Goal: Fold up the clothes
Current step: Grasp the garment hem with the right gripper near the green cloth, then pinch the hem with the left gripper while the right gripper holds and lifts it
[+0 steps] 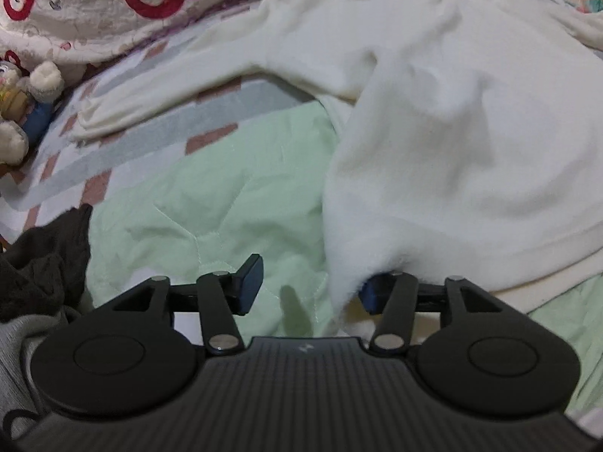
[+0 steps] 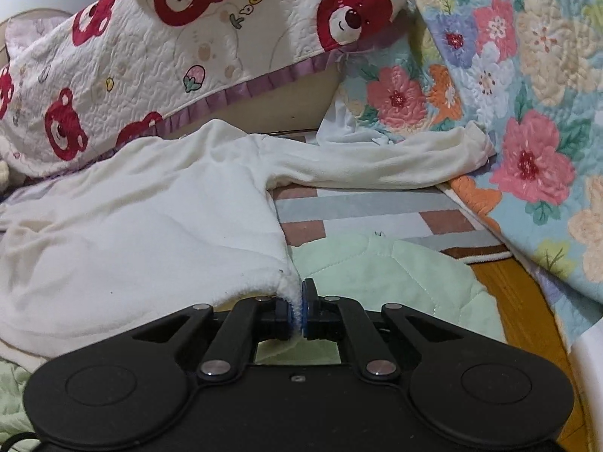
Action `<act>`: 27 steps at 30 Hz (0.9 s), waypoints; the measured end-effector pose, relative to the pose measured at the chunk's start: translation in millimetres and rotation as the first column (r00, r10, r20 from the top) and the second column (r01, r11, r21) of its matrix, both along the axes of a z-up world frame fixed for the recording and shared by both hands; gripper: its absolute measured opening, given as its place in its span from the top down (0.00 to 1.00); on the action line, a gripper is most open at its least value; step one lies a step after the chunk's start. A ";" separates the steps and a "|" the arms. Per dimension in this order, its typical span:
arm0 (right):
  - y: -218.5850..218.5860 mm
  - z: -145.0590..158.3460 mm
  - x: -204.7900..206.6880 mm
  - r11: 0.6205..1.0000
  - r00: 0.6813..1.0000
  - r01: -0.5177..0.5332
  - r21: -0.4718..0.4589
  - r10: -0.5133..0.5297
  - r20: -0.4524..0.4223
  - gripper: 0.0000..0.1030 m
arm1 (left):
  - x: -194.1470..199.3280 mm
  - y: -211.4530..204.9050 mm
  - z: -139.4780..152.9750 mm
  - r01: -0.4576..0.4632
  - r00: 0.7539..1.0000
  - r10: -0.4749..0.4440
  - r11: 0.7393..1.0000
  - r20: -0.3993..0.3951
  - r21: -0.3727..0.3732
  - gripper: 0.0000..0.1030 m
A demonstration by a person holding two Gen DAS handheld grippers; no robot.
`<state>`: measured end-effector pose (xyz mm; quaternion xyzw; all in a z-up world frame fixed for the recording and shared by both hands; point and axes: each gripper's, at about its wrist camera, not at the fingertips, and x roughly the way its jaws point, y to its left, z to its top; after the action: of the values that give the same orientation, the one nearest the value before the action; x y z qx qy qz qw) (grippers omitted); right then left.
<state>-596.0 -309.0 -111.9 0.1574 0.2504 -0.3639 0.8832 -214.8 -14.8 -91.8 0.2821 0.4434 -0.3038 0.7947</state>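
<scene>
Right hand-held gripper (image 2: pixel 300 310) is seen clenched on the hem corner of the white fleece top (image 2: pixel 143 222), which is spread ahead and to its left over the green quilted pad (image 2: pixel 395 275), one sleeve stretched off to its right toward the floral quilt (image 2: pixel 527 113). Left hand-held gripper (image 1: pixel 309 286) is seen with jaws apart: the other hem corner is draped over its right finger (image 1: pixel 371 293), while the left finger (image 1: pixel 250 282) is bare and nothing is pinched. Bear-print bedding (image 2: pixel 169 56) is seen beyond the top, dark clothing (image 1: pixel 41 260) at the left gripper's left.
</scene>
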 end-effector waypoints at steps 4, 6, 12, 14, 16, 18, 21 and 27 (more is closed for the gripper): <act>3.2 0.6 -1.3 1.000 1.000 -0.025 0.004 0.025 0.002 0.95 | -8.9 -7.0 -2.3 -0.014 1.000 0.014 1.000 -0.017 0.004 0.46; 3.7 -0.7 -1.9 0.999 0.999 -0.033 0.006 0.033 -0.011 0.95 | -14.3 -11.8 -8.7 0.021 1.000 -0.021 1.000 -0.020 0.023 0.40; -2.0 -3.0 -3.9 0.999 0.999 -0.046 0.027 0.045 0.024 0.91 | -9.9 -10.9 -15.5 0.055 0.997 -0.056 0.998 0.046 0.028 0.97; -2.5 -7.0 -2.3 0.996 0.996 -0.076 0.037 0.074 0.048 0.87 | -6.0 -4.8 7.7 0.021 0.998 -0.017 0.999 0.064 -0.048 0.97; -1.2 -6.8 1.6 0.990 0.989 -0.133 0.046 0.130 0.070 0.93 | -3.2 10.3 54.6 -0.032 0.994 0.053 0.979 0.098 -0.203 0.97; 6.2 5.8 4.1 0.978 0.975 -0.206 0.017 0.203 0.091 0.94 | -6.4 30.7 109.4 -0.035 0.983 0.093 0.942 0.160 -0.333 0.96; 21.3 44.8 -8.8 0.975 0.972 -0.200 -0.097 0.210 0.101 0.95 | -14.8 60.7 147.5 -0.053 0.964 0.141 0.931 0.224 -0.361 0.97; 26.5 30.3 -17.8 0.990 0.991 -0.127 -0.067 0.129 0.022 0.96 | -13.4 65.9 69.0 -0.160 0.981 0.174 0.975 0.081 -0.155 0.97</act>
<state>-613.9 -282.5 -81.7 0.1169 0.2365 -0.3124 0.9126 -228.3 51.2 -22.8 0.1982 0.4037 -0.2545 0.8562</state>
